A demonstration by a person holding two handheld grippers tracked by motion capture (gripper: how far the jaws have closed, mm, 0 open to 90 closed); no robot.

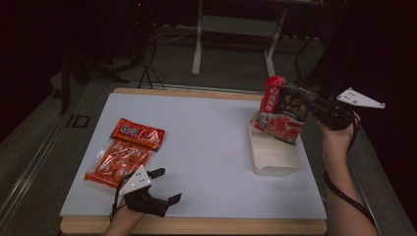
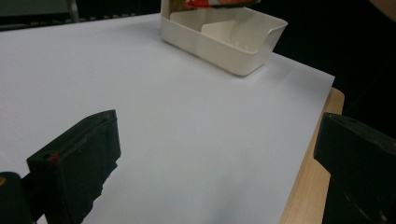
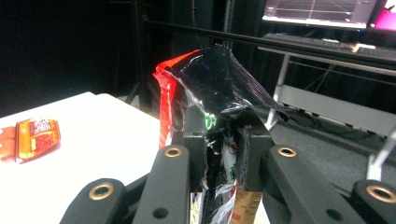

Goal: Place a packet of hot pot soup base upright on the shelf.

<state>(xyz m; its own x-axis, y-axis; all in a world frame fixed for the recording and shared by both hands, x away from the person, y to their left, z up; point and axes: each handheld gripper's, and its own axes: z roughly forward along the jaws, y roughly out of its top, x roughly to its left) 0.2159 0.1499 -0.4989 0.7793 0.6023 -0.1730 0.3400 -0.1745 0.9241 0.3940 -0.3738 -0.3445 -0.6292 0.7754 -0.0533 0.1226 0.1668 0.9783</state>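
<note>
My right gripper [image 1: 314,104] is shut on the upper right corner of a black-and-red food packet [image 1: 287,116], which hangs tilted over the far end of a cream tray [image 1: 275,160]. In the right gripper view the jaws [image 3: 222,137] pinch the packet's crinkled black top [image 3: 219,79]. A red packet [image 1: 272,92] stands upright just behind it, at the tray's far end. An orange-red snack packet [image 1: 125,151] lies flat on the left of the white sheet. Near the front edge my left gripper [image 1: 168,185] stands open and holds nothing; its spread jaws [image 2: 219,140] face the tray [image 2: 233,44].
The white sheet [image 1: 206,147] covers a wooden tabletop whose edge [image 2: 308,186] shows along the front. Beyond the table are a dark floor, cables and a white desk frame [image 1: 236,29]. A monitor [image 3: 322,11] sits behind the right side.
</note>
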